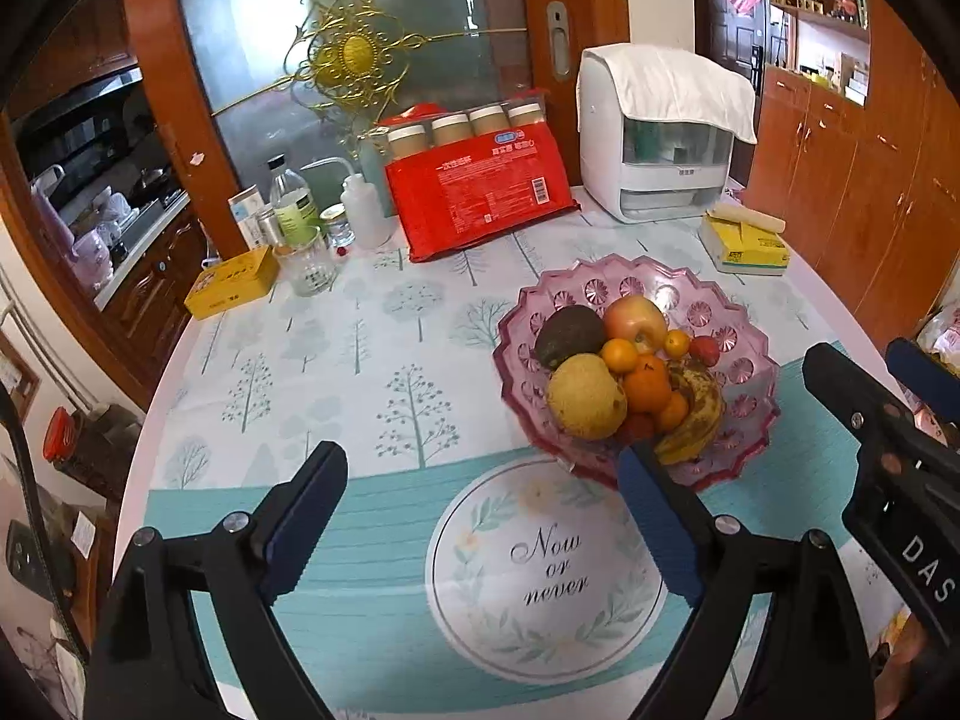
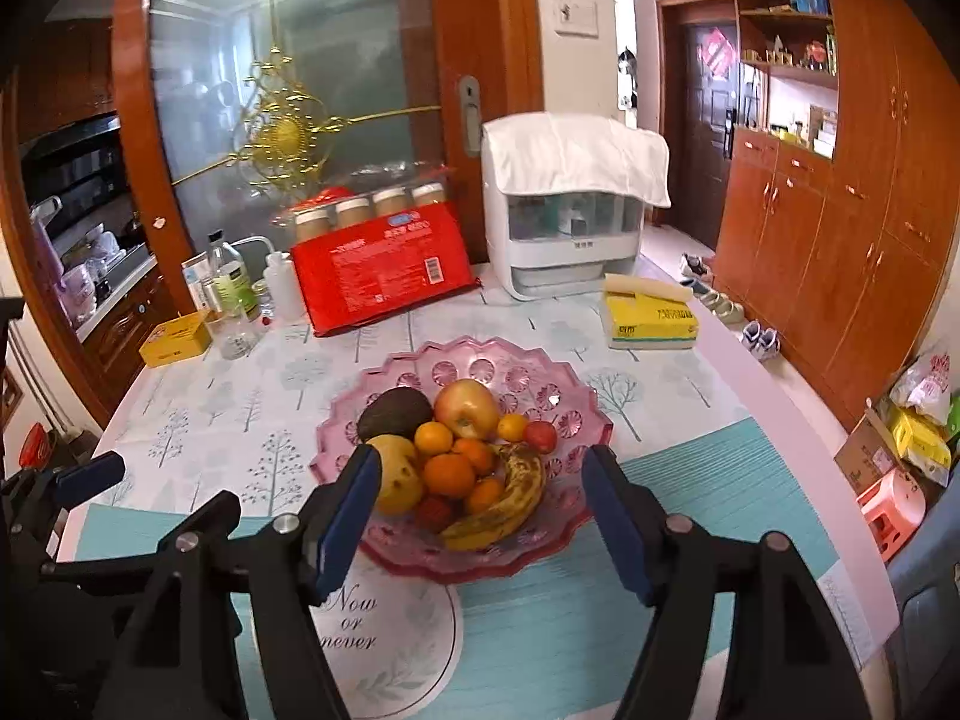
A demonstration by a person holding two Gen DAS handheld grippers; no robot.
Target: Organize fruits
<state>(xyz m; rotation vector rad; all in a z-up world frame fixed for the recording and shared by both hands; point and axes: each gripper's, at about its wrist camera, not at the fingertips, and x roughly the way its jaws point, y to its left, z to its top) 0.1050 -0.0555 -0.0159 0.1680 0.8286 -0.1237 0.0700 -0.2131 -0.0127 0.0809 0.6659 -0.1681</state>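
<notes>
A pink glass fruit bowl (image 1: 750,324) (image 2: 540,384) stands on the table. It holds an avocado (image 1: 569,333) (image 2: 393,411), an apple (image 1: 635,319) (image 2: 467,407), a yellow pear (image 1: 585,397) (image 2: 399,474), several oranges (image 1: 647,383) (image 2: 449,474), a spotted banana (image 1: 699,414) (image 2: 510,504) and small red fruits (image 1: 703,350) (image 2: 540,435). My left gripper (image 1: 480,492) is open and empty above the tablecloth, left of the bowl. My right gripper (image 2: 480,492) is open and empty, its fingers either side of the bowl's near rim. It also shows in the left wrist view (image 1: 864,396).
A red package (image 1: 480,192) (image 2: 384,270), a white appliance (image 1: 660,138) (image 2: 570,210), a yellow tissue box (image 1: 747,243) (image 2: 651,318), bottles and a glass (image 1: 309,261) (image 2: 237,333) and a yellow tin (image 1: 231,282) (image 2: 174,339) stand along the table's far side. Wooden cabinets (image 2: 840,240) are at right.
</notes>
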